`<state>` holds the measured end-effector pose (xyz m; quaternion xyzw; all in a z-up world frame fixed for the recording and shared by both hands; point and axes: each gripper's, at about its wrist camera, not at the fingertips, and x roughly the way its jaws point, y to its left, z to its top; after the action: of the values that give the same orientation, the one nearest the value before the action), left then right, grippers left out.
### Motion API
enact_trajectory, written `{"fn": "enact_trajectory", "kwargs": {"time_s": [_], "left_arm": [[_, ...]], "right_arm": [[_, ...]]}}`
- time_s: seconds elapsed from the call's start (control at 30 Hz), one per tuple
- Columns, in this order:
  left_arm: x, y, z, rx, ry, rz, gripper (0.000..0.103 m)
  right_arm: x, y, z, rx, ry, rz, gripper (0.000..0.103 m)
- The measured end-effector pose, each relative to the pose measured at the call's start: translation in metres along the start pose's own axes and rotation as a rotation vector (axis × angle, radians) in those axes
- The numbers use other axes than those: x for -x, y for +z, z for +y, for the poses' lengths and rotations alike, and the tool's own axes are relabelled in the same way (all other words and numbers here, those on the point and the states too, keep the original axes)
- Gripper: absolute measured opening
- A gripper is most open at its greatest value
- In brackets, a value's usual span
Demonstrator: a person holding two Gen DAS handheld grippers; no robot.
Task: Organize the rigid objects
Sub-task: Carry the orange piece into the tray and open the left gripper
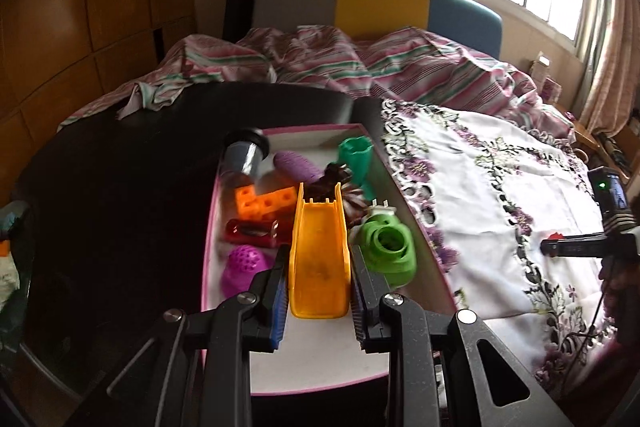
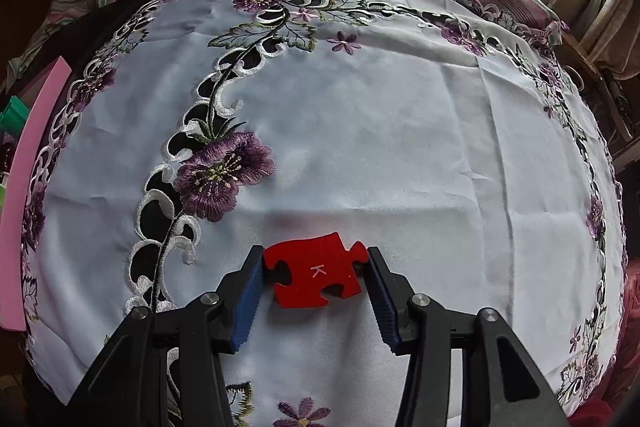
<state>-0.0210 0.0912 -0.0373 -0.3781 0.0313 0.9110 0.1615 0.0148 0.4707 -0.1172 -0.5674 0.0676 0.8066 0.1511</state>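
My left gripper [image 1: 319,269] is shut on a yellow toy slide [image 1: 319,255] and holds it over the pink-rimmed white tray [image 1: 320,371]. The tray holds an orange block [image 1: 264,203], a red piece [image 1: 252,231], a magenta ball [image 1: 242,267], a green ring piece [image 1: 390,247], a teal cup [image 1: 356,157], a purple oval [image 1: 296,166] and a grey cylinder [image 1: 244,157]. My right gripper [image 2: 316,269] is shut on a red puzzle piece [image 2: 316,273] marked K, low over the embroidered white cloth [image 2: 400,147]. It also shows in the left wrist view [image 1: 580,247].
The tray's pink rim [image 2: 24,187] lies at the left edge of the right wrist view. A dark table [image 1: 120,207] spreads left of the tray. A bed with striped bedding [image 1: 340,63] lies behind. Small boxes [image 1: 548,79] stand by the window.
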Motion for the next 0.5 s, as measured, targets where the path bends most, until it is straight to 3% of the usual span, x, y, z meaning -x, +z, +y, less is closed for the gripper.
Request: {"fn": "enact_trajectory", "kwargs": {"time_s": [0.5], "left_arm": [[-0.02,-0.017,0.028,0.034,0.057,0.082,0.026]], "right_arm": [[-0.009,0.009,-0.002,0.008,-0.008,-0.002,0.05]]}}
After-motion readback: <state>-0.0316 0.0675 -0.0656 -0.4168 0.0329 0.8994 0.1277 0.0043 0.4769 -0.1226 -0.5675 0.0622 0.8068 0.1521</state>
